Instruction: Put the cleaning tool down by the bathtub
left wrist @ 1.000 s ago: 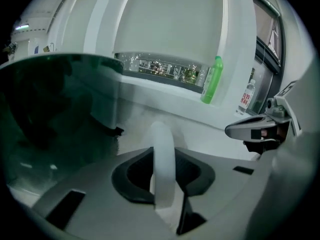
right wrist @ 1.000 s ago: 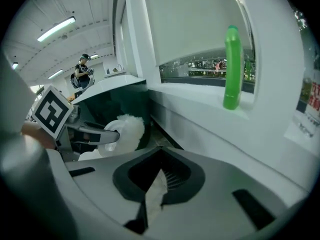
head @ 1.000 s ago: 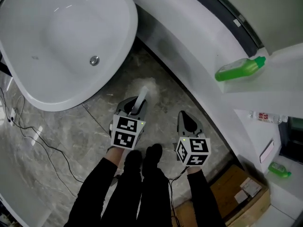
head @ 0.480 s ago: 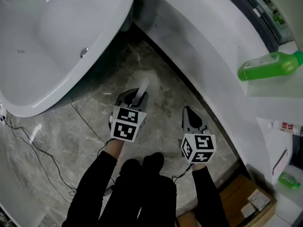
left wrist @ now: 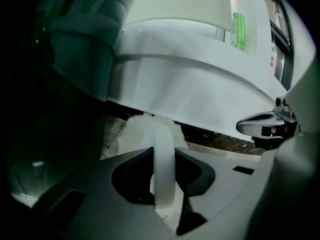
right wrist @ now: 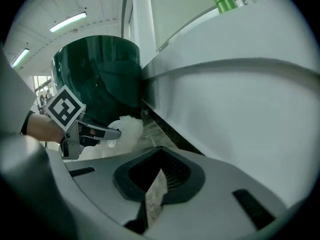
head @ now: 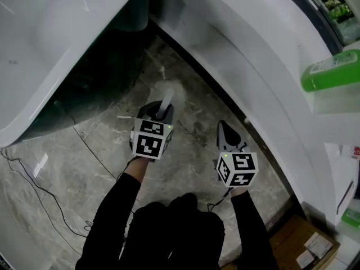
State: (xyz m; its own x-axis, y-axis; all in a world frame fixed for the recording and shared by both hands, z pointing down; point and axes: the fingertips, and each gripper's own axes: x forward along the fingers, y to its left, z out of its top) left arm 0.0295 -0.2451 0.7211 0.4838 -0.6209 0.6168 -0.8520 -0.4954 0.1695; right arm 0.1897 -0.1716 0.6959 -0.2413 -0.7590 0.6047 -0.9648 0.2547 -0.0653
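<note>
The cleaning tool is a white handle with a fluffy white head that hangs low over the marble floor. My left gripper is shut on the handle, and the fluffy head shows just past its jaws. The bathtub, white inside and dark green outside, stands close on the left of the tool. My right gripper hovers to the right, shut with nothing in it. From the right gripper view I see the left gripper and the head.
A curved white ledge runs along the right, with a green bottle lying on it. A cardboard box sits at the lower right. A thin black cable trails over the floor on the left. The person's dark legs are below.
Both grippers have sunk toward the floor between tub and ledge, and the tub now fills the upper left. The left gripper still holds the tool.
</note>
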